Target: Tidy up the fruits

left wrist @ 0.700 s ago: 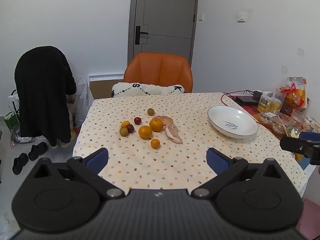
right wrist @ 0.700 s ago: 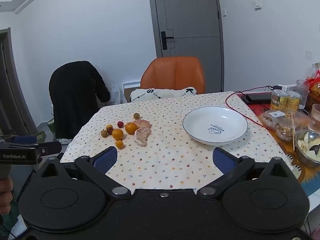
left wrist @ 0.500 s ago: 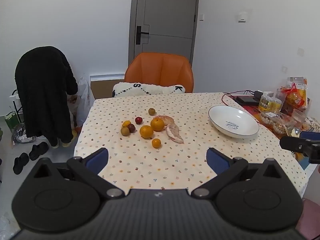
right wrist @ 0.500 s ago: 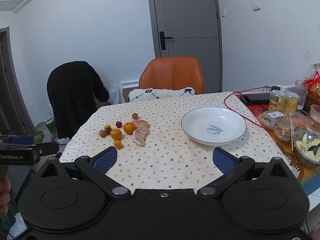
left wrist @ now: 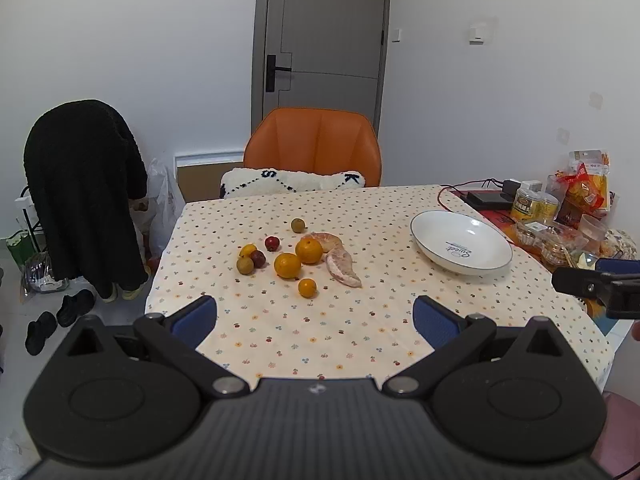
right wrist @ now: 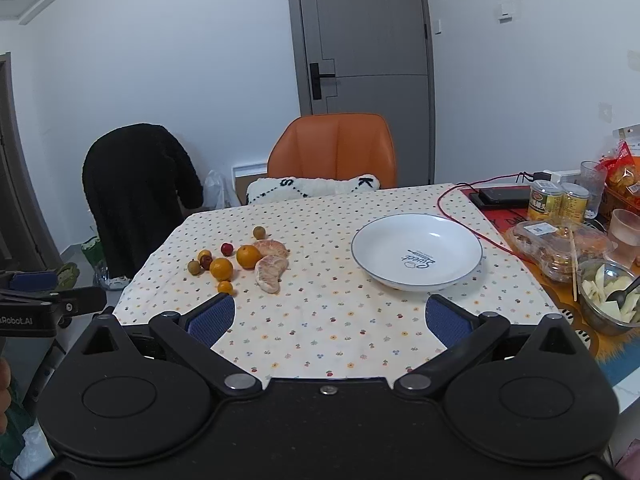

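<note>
Hovering at the bench's [left wrist: 400, 216] near edge, left tongs [left wrist: 314, 316] and right tongs [right wrist: 330, 316] gape wide, empty. Fruits [left wrist: 287, 265] cluster ahead of the left tongs; white plate [right wrist: 416, 252] sits beyond the right.

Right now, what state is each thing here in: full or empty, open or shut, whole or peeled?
Plate: empty.
Door: shut.
Oranges: whole, on the cloth.
Pomelo pieces: peeled.
Left hand-held gripper: open, empty.
Right hand-held gripper: open, empty.
Chair: unoccupied.
</note>
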The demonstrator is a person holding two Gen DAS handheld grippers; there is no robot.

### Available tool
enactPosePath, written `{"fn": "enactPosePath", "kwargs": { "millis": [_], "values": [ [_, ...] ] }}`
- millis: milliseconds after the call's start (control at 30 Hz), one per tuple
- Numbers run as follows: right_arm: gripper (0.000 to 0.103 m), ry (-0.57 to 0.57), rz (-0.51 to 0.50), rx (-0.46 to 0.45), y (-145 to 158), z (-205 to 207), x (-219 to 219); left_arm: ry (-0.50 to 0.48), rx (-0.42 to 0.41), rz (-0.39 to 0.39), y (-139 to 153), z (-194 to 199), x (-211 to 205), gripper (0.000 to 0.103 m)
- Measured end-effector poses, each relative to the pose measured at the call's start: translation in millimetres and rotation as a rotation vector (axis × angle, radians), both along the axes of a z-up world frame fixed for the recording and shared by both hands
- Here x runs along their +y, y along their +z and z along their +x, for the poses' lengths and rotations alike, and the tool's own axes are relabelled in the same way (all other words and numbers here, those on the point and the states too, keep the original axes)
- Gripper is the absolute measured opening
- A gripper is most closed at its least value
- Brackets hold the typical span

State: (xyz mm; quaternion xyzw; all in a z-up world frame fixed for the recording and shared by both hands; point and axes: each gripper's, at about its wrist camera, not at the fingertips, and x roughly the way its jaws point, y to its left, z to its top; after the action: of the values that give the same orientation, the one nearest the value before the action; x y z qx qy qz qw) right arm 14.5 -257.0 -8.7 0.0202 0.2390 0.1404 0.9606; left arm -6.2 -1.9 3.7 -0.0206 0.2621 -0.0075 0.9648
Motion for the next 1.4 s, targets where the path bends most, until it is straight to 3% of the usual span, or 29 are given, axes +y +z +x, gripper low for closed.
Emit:
{"fn": "enactPosePath", "kwargs": {
  "millis": [1400],
  "values": [
    [0.103, 0.002, -0.031, -0.033, 7.1, -6.0, 3.5, -0.002, -0.018, 0.001, 2.3, -6.4, 0.8, 0.103]
  ]
}}
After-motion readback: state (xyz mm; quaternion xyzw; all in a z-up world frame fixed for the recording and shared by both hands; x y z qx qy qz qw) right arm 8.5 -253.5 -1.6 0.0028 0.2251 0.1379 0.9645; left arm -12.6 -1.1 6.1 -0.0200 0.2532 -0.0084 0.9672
